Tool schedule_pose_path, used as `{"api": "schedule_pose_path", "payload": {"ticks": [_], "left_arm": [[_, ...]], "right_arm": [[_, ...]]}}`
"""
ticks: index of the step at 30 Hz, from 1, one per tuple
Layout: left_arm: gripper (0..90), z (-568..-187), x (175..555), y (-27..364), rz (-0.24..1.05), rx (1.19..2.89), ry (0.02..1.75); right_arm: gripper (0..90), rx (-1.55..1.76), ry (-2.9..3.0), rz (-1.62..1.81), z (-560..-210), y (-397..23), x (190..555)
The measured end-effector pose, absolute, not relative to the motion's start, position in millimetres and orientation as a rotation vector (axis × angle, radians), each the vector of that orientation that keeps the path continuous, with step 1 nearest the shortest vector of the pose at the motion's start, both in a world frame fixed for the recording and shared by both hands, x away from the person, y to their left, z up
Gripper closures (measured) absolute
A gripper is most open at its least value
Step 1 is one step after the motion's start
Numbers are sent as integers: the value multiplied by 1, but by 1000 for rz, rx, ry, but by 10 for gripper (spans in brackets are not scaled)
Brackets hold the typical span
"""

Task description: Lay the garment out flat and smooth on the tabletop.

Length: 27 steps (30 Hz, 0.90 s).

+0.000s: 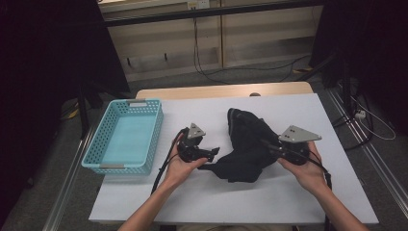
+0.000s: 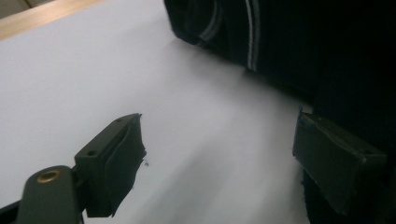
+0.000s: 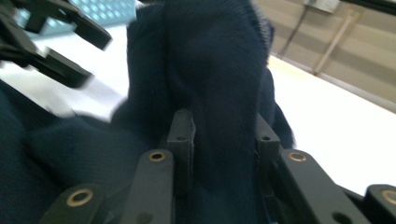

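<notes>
A dark navy garment [image 1: 245, 144] lies crumpled on the white table [image 1: 288, 202]. My right gripper [image 1: 267, 144] comes at it from the right, and in the right gripper view my right gripper [image 3: 222, 140] is shut on a raised fold of the garment [image 3: 210, 60]. My left gripper [image 1: 214, 153] sits at the garment's left edge. In the left gripper view my left gripper [image 2: 224, 154] stands open with bare white table between its jaws. Its right jaw is beside the dark garment [image 2: 303, 42], which shows pale stripes. The left gripper [image 3: 56, 42] also appears blurred at the top left of the right gripper view.
A light blue plastic basket [image 1: 122, 168] stands empty at the table's left edge. A wooden strip [image 1: 221, 90] runs along the table's far edge, with cables on the floor beyond. White table surface lies in front of both hands.
</notes>
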<state>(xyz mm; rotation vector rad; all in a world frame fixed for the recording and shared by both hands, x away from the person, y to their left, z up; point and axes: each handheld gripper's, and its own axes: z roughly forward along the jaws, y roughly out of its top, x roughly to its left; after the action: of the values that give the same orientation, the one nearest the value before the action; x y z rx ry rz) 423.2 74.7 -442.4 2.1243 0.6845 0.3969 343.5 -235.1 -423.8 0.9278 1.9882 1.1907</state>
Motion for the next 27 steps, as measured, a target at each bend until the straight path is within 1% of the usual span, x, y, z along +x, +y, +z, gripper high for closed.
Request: {"api": "schedule_pose_path", "payload": {"ticks": [1,3,5,7,16,18,19,20,21,22,24,27], "left_arm": [[167,-444,422,68,383,2126,677],[168,-444,422,66,373,2124,677],[168,-444,422,59,357,2118,672],[198,-444,423,55,346,2113,673],[219,-447,426,36,321,2116,659],[240,-450,427,31,322,2126,658],[226,-454,428,25,282,2124,618],[222,-456,428,23,271,2129,600],[218,-457,427,19,262,2135,592],[195,-457,427,19,262,2135,592],[168,-463,427,12,204,2136,581],[139,-466,427,6,188,2130,578]], "right_arm": [[679,955,1985,1165,-429,-246,341],[679,962,1982,1150,-432,-252,339],[680,992,1971,1100,-439,-268,338],[682,1022,1965,1085,-444,-277,339],[689,1098,1966,1043,-462,-283,354],[689,1112,1965,1067,-464,-283,355],[689,1113,1967,1086,-465,-284,355],[689,1115,1964,1105,-465,-284,354],[690,1107,1962,1112,-466,-283,353],[690,1107,1962,1112,-466,-283,353],[690,1085,1956,1102,-466,-279,351],[682,1087,1956,1107,-464,-278,350]]}}
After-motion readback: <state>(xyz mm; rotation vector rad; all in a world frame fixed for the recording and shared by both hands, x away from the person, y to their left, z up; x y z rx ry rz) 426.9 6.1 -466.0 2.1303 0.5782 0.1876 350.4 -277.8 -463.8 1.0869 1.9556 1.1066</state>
